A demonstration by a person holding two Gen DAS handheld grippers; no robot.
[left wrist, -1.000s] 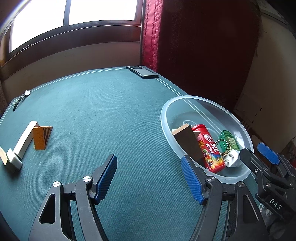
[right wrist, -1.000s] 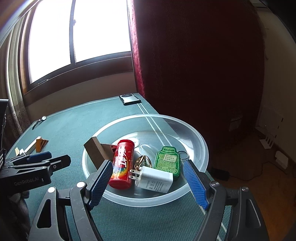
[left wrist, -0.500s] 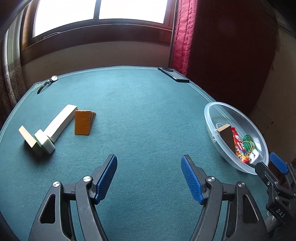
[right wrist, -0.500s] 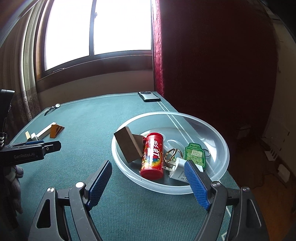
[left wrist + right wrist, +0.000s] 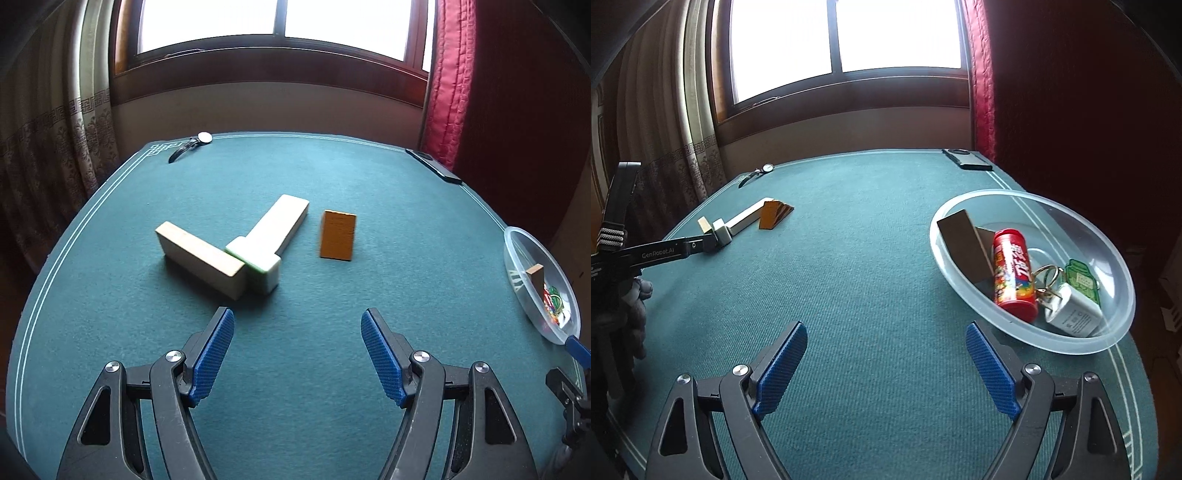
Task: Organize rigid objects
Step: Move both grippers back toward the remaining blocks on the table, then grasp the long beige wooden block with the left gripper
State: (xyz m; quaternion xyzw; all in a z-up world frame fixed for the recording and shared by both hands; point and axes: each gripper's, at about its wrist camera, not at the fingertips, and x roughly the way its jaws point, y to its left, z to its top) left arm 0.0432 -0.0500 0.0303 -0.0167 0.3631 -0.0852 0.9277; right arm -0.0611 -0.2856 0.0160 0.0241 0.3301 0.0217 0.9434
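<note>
- Your left gripper hung over bare green table felt, jaws spread, nothing between them.
- Ahead of its left jaw: a pale wooden block on edge, touching a white-and-green block, with a long white block running away from that one.
- Ahead, between the jaw lines but nearer the right jaw: an orange block standing up, just beside the long white block, not touching.
- Far off past the right jaw: the clear bowl at the table edge.
- Your right gripper had jaws spread and just been opening wider, only felt between them.
- The bowl sat ahead of its right jaw, close, holding a brown block, red can, key rings, green tag, white charger.
- Far ahead: a watch off the left jaw, a dark phone off the right.
</note>
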